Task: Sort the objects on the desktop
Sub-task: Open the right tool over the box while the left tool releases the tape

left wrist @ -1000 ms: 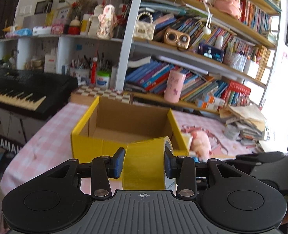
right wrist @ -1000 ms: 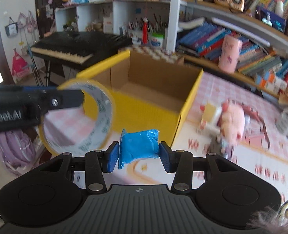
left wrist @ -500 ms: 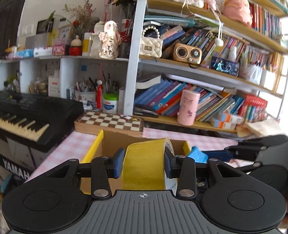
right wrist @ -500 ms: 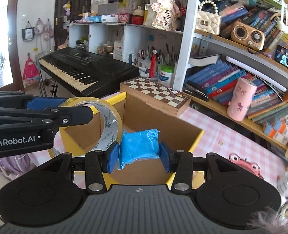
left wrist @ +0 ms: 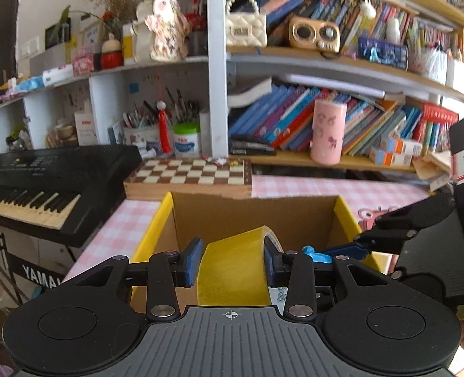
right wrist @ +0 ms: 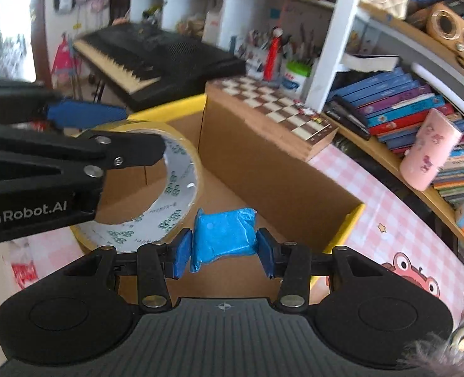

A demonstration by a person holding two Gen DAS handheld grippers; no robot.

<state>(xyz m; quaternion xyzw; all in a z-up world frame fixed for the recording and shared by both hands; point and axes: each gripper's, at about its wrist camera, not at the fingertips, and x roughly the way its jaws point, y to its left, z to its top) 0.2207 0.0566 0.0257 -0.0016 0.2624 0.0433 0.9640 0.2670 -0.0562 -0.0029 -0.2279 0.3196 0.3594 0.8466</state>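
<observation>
A yellow cardboard box sits open on the pink checked table. Above it, the left gripper clamps a yellow tape roll, and beside it the right gripper clamps a blue packet.

Each fisheye rides just behind its own gripper, looking forward along the fingers. The left wrist view faces straight over the open cardboard box toward the bookshelf; the right wrist view looks down into that box from its right, close in. Both share box, chessboard and keyboard
</observation>
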